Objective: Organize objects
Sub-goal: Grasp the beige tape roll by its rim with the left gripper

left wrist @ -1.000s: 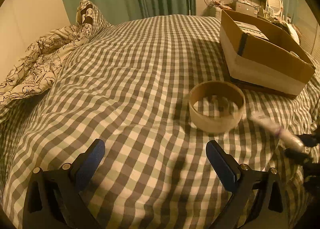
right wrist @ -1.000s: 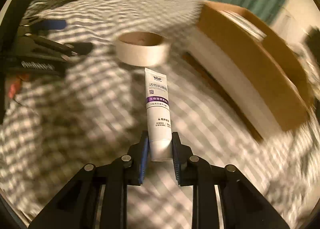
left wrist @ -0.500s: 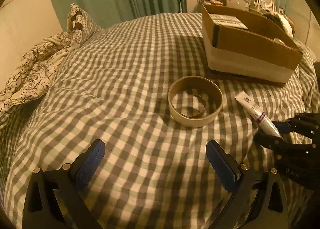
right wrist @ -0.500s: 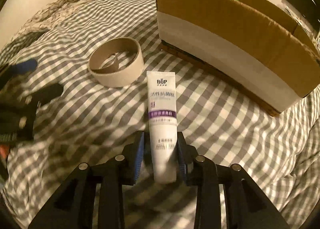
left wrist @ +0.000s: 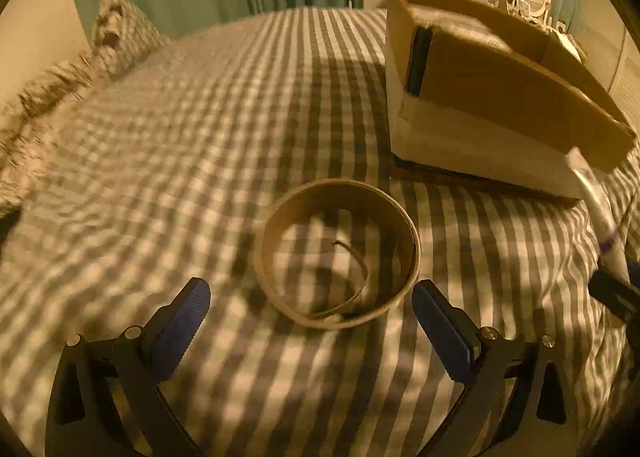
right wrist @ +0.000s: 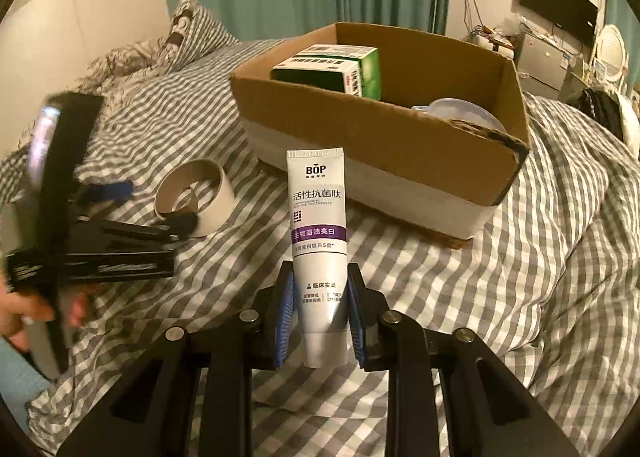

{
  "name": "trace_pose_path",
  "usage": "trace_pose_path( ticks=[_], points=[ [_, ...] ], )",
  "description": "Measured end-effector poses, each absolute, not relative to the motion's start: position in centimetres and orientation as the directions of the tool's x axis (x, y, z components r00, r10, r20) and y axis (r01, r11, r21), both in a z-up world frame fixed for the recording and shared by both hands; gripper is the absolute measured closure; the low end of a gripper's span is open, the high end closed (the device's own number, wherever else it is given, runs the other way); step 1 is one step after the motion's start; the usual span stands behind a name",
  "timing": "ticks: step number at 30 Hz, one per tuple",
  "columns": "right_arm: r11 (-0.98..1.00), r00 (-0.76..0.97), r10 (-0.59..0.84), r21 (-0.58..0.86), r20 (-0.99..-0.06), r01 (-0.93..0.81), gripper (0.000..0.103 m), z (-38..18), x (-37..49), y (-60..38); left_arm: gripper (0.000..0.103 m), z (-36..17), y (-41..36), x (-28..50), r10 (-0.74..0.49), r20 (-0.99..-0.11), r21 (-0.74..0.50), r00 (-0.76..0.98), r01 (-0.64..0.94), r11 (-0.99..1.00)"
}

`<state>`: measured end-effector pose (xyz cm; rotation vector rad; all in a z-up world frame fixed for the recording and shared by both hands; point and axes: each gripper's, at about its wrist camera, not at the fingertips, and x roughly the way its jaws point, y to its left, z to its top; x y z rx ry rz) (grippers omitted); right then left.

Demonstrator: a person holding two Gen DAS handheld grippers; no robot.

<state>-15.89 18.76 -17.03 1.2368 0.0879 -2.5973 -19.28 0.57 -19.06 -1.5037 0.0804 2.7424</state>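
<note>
The right hand-held gripper (right wrist: 320, 321) sits low in the centre of the right wrist view, its blue pads (right wrist: 285, 321) clamped on the lower part of a white toothpaste tube (right wrist: 318, 225). The tube stands upright between the fingers, crimped end uppermost, off the bed (right wrist: 540, 277). Its top edge overlaps the near wall of the cardboard box (right wrist: 400, 137) in the picture; how far apart they are in depth cannot be told.

The box rests on the checked cover in the upper middle of the frame, open at the top. A green carton (right wrist: 332, 69) lies against its far left wall and a clear round lid (right wrist: 464, 113) sits at the right; between them the box floor is hidden by the near wall. The near right corner of the rim is torn and dark.

At the left of that frame, the left hand-held gripper (right wrist: 152, 205) reaches in, blurred. In the left wrist view its fingers (left wrist: 180, 321) are spread wide, holding nothing, on either side of the near rim of a cardboard tape ring (left wrist: 404, 233), which lies flat at centre frame. Whether the pads touch the ring cannot be told. Bare cover stretches left of the ring towards the pillows (left wrist: 116, 33) at upper left; a strip of cover separates ring and box.
</note>
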Motion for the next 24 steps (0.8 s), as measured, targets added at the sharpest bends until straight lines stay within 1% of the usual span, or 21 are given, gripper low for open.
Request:
trace_pose_path(
  ticks=[3,8,10,11,14,20,24],
  points=[
    [-0.963,-0.59,-0.223,0.081,-0.776,0.257,0.079,-17.4,-16.4,18.9,0.0,-20.3,0.6,-20.7,0.022,-0.852,-0.008,-0.522,-0.029,-1.0],
    [-0.96,-0.581,-0.229,0.083,-0.781,0.266,0.079,-17.5,-16.8,18.8,0.0,-20.5,0.7,-22.0,0.046,-0.839,-0.029,-0.543,-0.041,-0.999],
    [-0.96,-0.58,-0.225,0.078,-0.782,0.268,0.079,-17.6,-16.8,18.7,0.008,-20.5,0.8,-22.1,0.061,-0.838,-0.038,-0.543,-0.053,-0.998],
    [-0.961,-0.58,-0.225,0.078,-0.783,0.267,0.079,-17.6,-16.7,18.7,0.017,-20.5,0.7,-22.0,0.062,-0.838,-0.042,-0.542,-0.049,-0.998],
    [-0.963,-0.585,-0.219,0.075,-0.781,0.26,0.079,-17.6,-16.4,18.7,0.017,-20.0,0.6,-21.3,0.079,-0.84,-0.06,-0.536,-0.052,-0.997],
    [-0.965,-0.618,-0.217,0.072,-0.756,0.25,0.079,-15.6,-15.0,18.9,0.017,-16.3,0.6,-18.2,0.105,-0.819,-0.074,-0.563,-0.077,-0.994],
    [-0.97,-0.658,-0.215,0.077,-0.722,0.232,0.079,-12.6,-13.5,19.8,0.017,-11.7,1.8,-15.9,0.129,-0.771,-0.063,-0.623,-0.128,-0.99]
  ],
)
